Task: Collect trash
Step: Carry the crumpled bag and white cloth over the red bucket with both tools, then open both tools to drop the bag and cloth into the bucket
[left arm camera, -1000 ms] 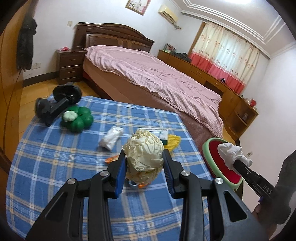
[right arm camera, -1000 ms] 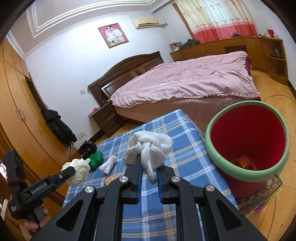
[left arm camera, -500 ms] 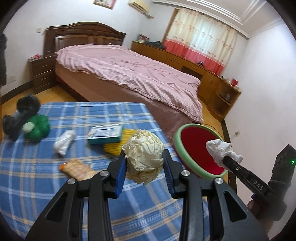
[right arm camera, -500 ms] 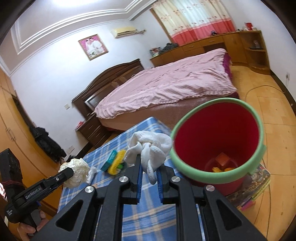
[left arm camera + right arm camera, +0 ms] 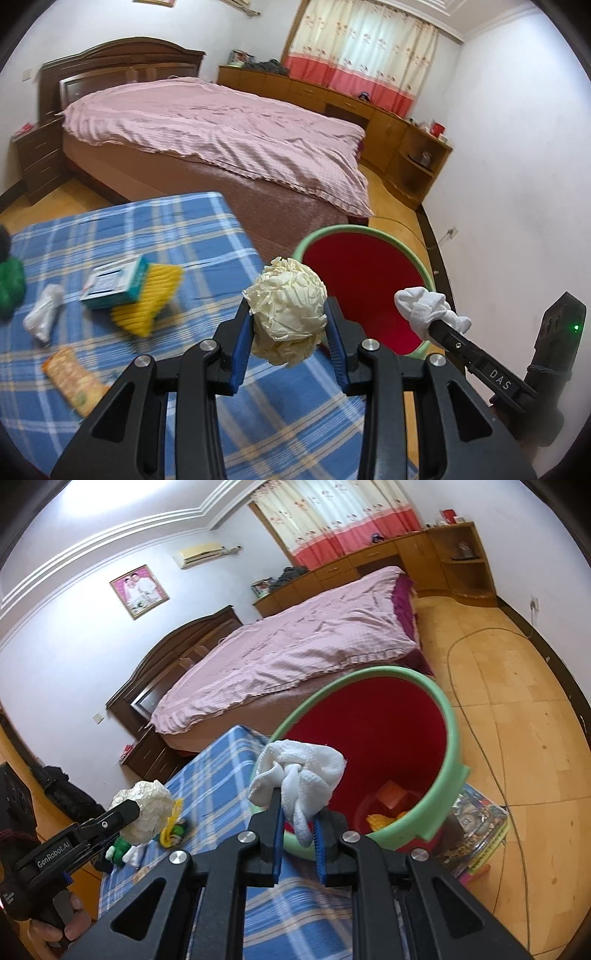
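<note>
Trash fills both grippers. Between the blue pads of the left gripper (image 5: 288, 325) sits a crumpled ball of cream paper (image 5: 286, 314), the jaws partly closed and pressing on its two sides. The right gripper (image 5: 297, 821) has its jaws nearly together, pinching a wad of white tissue (image 5: 299, 771) that bulges above the fingertips and hangs a short tail down between them.

Just beyond the right jaws, and ahead and to the right of the left ones, stands a red bin with a green rim (image 5: 452, 738), open at the top, with an orange block and some yellow scraps at its bottom. It rests on a flat printed box (image 5: 476, 827) on the wooden floor.

Under and left of the left jaws spreads a blue plaid cloth (image 5: 177, 236), carrying a small teal carton (image 5: 116, 282) on a yellow sponge (image 5: 147, 302), a white twist of wrapper (image 5: 44, 314), an orange snack packet (image 5: 74, 380) and a green toy (image 5: 11, 286). Farther off lies a bed with a pink cover (image 5: 221, 129).
</note>
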Available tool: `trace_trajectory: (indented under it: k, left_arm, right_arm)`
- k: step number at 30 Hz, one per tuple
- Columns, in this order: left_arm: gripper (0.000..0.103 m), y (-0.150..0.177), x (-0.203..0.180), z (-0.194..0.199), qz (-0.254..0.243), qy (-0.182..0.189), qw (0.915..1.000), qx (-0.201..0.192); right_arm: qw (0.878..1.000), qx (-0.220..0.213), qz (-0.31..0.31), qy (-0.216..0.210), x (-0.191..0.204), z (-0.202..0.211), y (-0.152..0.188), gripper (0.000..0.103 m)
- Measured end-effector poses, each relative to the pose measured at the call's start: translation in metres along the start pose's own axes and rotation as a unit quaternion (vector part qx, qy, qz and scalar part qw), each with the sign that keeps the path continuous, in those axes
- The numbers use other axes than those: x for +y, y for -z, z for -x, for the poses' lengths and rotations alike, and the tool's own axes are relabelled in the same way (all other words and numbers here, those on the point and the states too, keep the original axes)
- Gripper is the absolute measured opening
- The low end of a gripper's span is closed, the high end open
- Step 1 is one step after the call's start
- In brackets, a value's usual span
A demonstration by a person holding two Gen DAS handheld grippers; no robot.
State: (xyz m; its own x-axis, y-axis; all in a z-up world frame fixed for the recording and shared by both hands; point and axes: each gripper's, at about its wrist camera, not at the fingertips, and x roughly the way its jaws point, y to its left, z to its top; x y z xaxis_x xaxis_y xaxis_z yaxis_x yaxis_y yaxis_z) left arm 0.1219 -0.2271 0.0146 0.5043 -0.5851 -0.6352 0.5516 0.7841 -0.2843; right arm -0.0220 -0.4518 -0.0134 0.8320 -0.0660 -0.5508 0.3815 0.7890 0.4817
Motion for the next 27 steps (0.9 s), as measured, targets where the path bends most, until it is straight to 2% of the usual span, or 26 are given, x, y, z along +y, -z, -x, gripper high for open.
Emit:
trace_trajectory:
  k: [10,20,25,27]
  left_arm:
    - [0.037,-0.003,-0.029,-0.051,-0.024,0.037,0.9984,0.035]
    - [0.037,0.005,-0.043,-0.086,-0.045,0.047,0.9963,0.057]
    - [0.038,0.008,-0.047,-0.09,-0.053,0.048,0.9961,0.052]
    - [0.041,0.009,-0.047,-0.091,-0.054,0.05,0.996,0.05]
  right_arm:
    - [0.999,-0.01,-0.017,0.045,-0.034,-0.009,-0.011,0.016]
    - [0.998,-0.003,-0.027,0.057,-0.053,-0.02,-0.014,0.016]
    - [0.998,0.002,-0.032,0.058,-0.059,-0.026,-0.013,0.016]
    - [0.998,0.004,-0.033,0.06,-0.06,-0.028,-0.013,0.016]
